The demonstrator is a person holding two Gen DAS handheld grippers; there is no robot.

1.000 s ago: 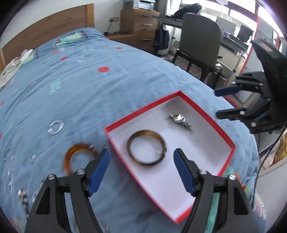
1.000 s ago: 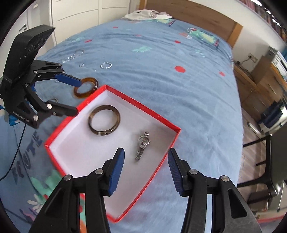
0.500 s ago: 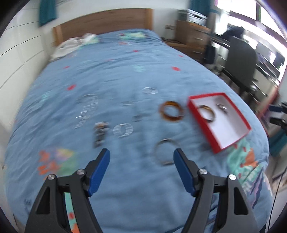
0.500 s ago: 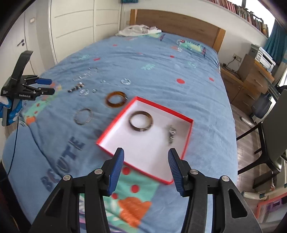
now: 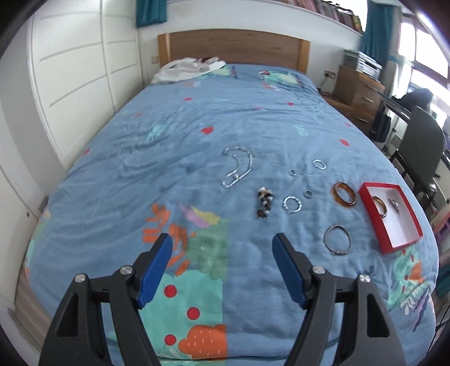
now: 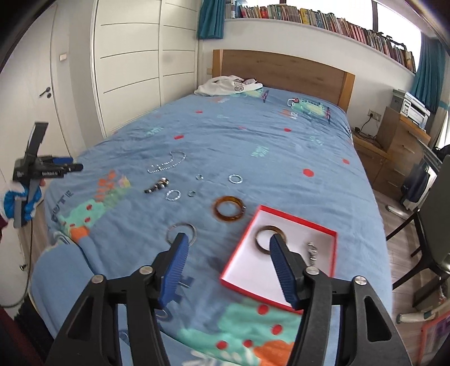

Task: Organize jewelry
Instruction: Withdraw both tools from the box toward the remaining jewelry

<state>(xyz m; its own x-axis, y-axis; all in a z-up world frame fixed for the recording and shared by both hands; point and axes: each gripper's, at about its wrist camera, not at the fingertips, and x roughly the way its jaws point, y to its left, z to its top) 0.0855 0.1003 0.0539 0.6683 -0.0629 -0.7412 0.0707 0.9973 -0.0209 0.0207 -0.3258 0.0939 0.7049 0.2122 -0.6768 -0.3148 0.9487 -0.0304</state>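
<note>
Spread over a bed, a blue patterned duvet [image 5: 157,157] serves as the working surface, and the jewelry is laid out on its near right part. A red box [image 6: 292,225] with a white inside is seen near the bed's right edge; a brown bangle [image 6: 267,239] and a small silver watch [image 6: 311,251] are held in it, apart from each other. An amber bangle [image 6: 229,209] is placed on the duvet just beside the box's left wall. Nearer the foot of the bed a thin silver bangle [image 5: 337,240] is found, and farther left a textured silver ring [image 5: 292,203], a dark beaded piece [image 5: 264,203] and a silver chain necklace [image 5: 237,166] are scattered. Two small rings [image 5: 308,193] [image 5: 292,172] and another silver hoop [image 5: 319,164] are seen between the necklace and the amber bangle.

Nothing is gripped by the left gripper [image 5: 222,266]; its blue pads are spread wide above the duvet's coloured print, well apart from the jewelry. The right gripper [image 6: 227,267] is likewise empty: its jaws have just been opening, nothing is between them, and it is held above the foot of the bed, short of the box. In the right wrist view the left gripper [image 6: 69,166] is seen at the far left, beyond the bed's edge.

A wooden headboard [image 6: 281,70], white clothing [image 6: 227,86] by the pillow end, white wardrobe doors [image 6: 129,70] and a shelf of books [image 6: 309,17] are seen behind.
</note>
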